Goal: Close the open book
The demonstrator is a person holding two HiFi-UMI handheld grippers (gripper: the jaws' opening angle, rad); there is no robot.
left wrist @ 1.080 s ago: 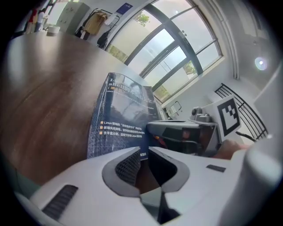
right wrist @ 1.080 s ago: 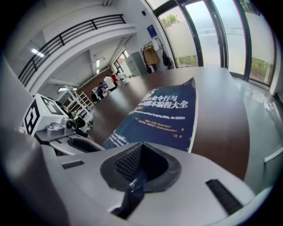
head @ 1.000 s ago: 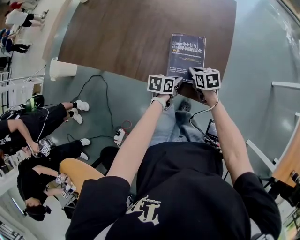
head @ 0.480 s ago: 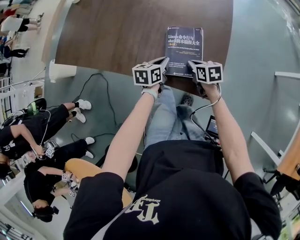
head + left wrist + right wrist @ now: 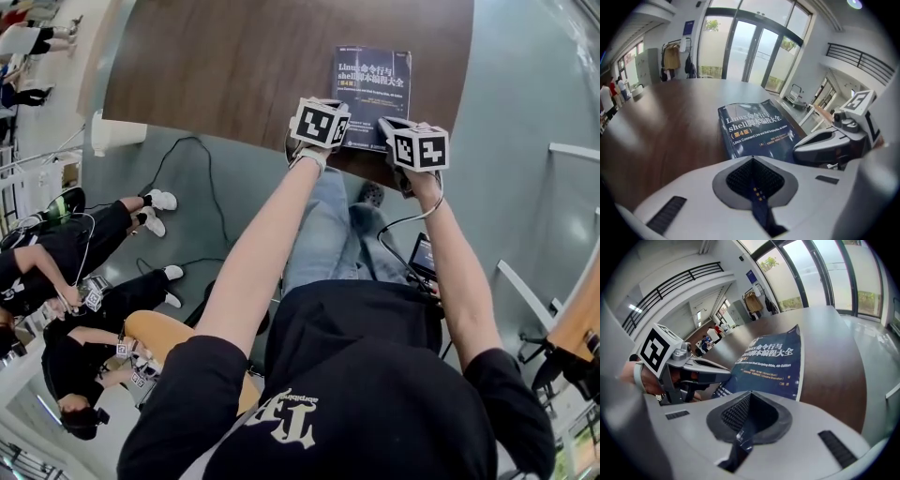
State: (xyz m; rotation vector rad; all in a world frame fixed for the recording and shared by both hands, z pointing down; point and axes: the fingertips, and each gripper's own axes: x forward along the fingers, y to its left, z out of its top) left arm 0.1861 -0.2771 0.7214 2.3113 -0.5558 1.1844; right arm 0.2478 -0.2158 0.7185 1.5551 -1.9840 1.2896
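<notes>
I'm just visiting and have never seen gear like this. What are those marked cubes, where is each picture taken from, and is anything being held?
There is no robot here: a person holds a two-jaw gripper in each hand, and the marked cubes are part of those grippers. The head view comes from a camera on the person's head, looking down. The other two come from cameras riding on the left gripper and the right gripper, each looking along its own jaws. On the dark wooden table lies one blue book, closed, cover up, near the person's edge. Both grippers' jaws are shut with nothing between them, so nothing is held.
</notes>
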